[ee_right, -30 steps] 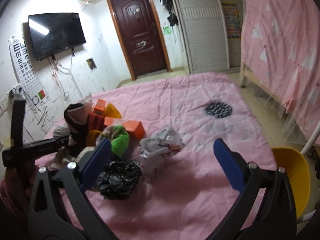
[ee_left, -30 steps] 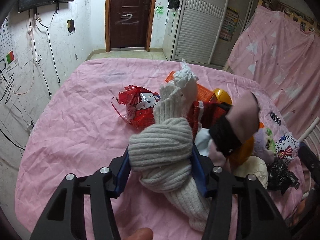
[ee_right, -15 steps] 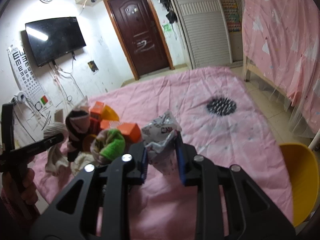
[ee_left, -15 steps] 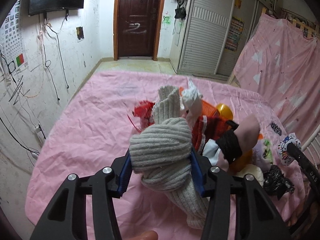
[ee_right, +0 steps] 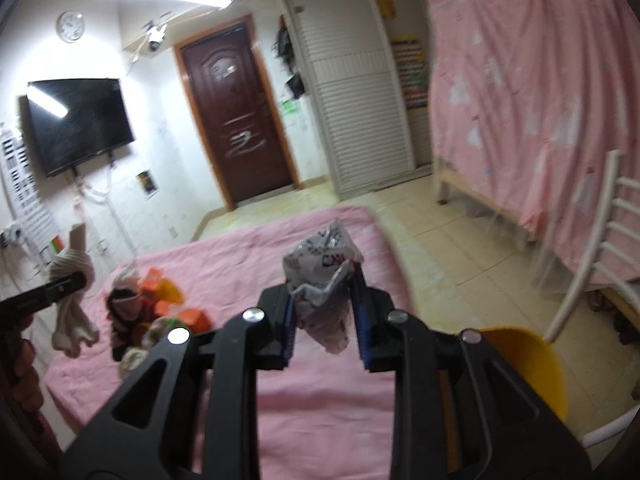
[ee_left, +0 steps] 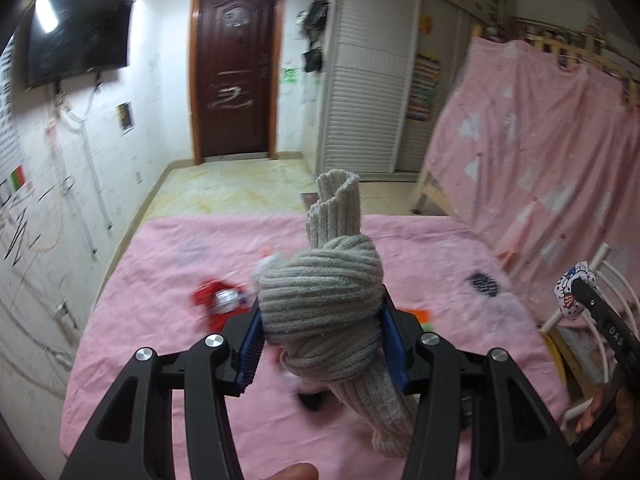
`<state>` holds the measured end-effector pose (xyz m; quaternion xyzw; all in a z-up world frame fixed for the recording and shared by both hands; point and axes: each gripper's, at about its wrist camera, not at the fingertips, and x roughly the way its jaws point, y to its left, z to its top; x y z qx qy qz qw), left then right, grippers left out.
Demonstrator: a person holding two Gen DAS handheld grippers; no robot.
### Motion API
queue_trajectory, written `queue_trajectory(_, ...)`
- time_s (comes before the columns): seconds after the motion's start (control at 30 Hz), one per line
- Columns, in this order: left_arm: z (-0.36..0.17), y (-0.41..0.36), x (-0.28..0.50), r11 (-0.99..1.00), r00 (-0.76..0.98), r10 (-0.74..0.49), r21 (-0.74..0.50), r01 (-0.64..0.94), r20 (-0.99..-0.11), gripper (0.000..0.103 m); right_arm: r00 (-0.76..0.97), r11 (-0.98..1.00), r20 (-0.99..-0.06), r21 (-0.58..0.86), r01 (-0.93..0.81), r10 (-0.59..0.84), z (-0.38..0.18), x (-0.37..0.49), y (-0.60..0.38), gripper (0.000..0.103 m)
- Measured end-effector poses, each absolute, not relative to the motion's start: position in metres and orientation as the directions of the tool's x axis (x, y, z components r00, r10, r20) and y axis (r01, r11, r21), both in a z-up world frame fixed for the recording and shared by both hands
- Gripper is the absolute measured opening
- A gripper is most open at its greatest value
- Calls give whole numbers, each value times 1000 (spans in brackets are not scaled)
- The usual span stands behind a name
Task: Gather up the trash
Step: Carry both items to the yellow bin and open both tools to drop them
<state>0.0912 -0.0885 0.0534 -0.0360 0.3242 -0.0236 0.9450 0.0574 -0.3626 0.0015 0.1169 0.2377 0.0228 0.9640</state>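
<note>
The right gripper (ee_right: 325, 322), wide open a second ago, has just closed on the crumpled silver-white plastic wrapper (ee_right: 322, 280) between its jaws. The left gripper (ee_left: 320, 340), lifted higher, stays part-open, clamped on the knotted grey ribbed sock (ee_left: 320, 304).

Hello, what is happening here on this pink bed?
A person is clearing things off the pink sheet with a gripper in each hand. The left gripper is shut on a knotted grey sock; the right gripper is shut on a crumpled white wrapper. Both are held above the sheet. A pile of clutter remains, and a yellow bin stands beside the bed.
</note>
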Motion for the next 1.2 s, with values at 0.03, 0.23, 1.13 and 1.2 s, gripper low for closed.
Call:
queue_trajectory(0.03,56,-97,93,996,789,-83,-85,39,-609,44,888,973,-453,230,30,80,2,55,-370,23)
queue_trajectory(0.23,68,-170,103,980,771,-196,-99,171,-606,44,872,976,-488,169,135,-37,-2,45,-415,23)
queue_trajectory(1.13,20,-377,112,846,532,-486,-220,485,-693,58,862,892,-489,321,320,-134,-14,7,-527,67)
queue_trajectory(1.2,19,-381,110,847,538,-483,-212,488,-691,63,863,894,-488,319,314,-129,-15,8,-524,67)
